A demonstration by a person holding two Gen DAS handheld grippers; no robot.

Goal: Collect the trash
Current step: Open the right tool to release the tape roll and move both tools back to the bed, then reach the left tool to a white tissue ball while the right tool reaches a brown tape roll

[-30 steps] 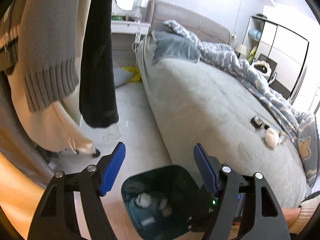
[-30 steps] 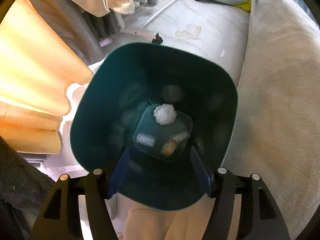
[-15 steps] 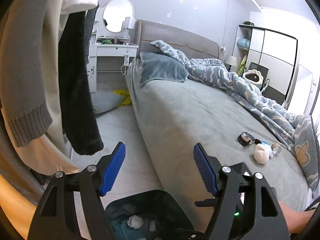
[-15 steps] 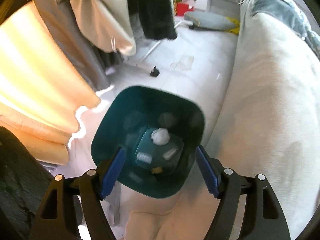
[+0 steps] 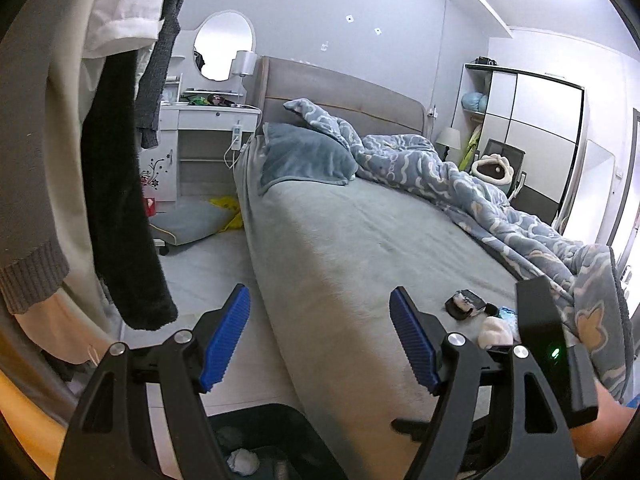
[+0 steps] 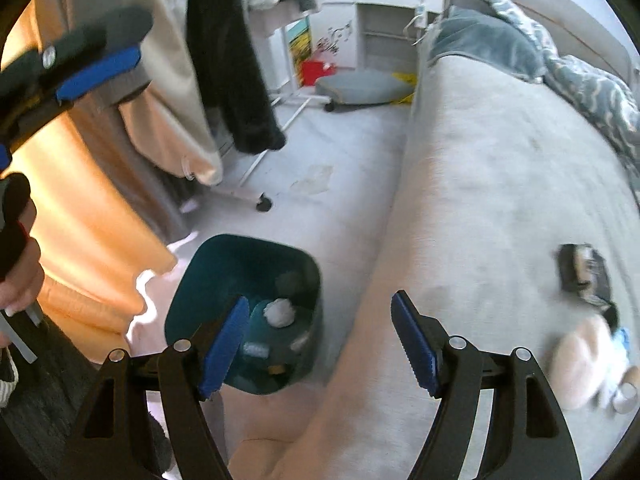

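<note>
Nearest in the left wrist view, the left gripper [image 5: 320,336] is seen with its blue pads [image 5: 224,340] set apart and nothing between them. The right gripper [image 6: 318,340] is likewise spread wide in its own view, empty; its jaws have just been opening.

Below and between the right gripper's pads, a teal bin [image 6: 224,268] stands on the pale floor [image 6: 328,152], just beside the near left edge of the bed [image 6: 500,184]. Inside the bin a white crumpled wad [image 6: 280,312] and a few smaller scraps are seen. In the left wrist view only the bin's dark rim [image 5: 260,416] shows at the bottom edge.

To the right, on the grey bed cover, a small cluster of trash is lying: a dark wrapper [image 6: 584,276] and, nearer, a pale rounded lump [image 6: 576,364] with some light blue and clear pieces touching it. This part is blurred, so what the small pieces are cannot be told. The same cluster [image 5: 466,304] is seen past the left gripper's right pad.

At the far left of the right wrist view, a hand [image 6: 20,280] is seen holding the other gripper's handle.

On the left, hung clothes [image 5: 120,200] drape down beside an orange curtain [image 6: 88,240]. Farther off, a grey floor cushion [image 5: 188,222] lies by a white desk [image 5: 212,120] under a round mirror [image 5: 224,46]. A blue patterned quilt [image 5: 460,184] is heaped along the bed's right side, with a wardrobe [image 5: 536,128] at the far right.
</note>
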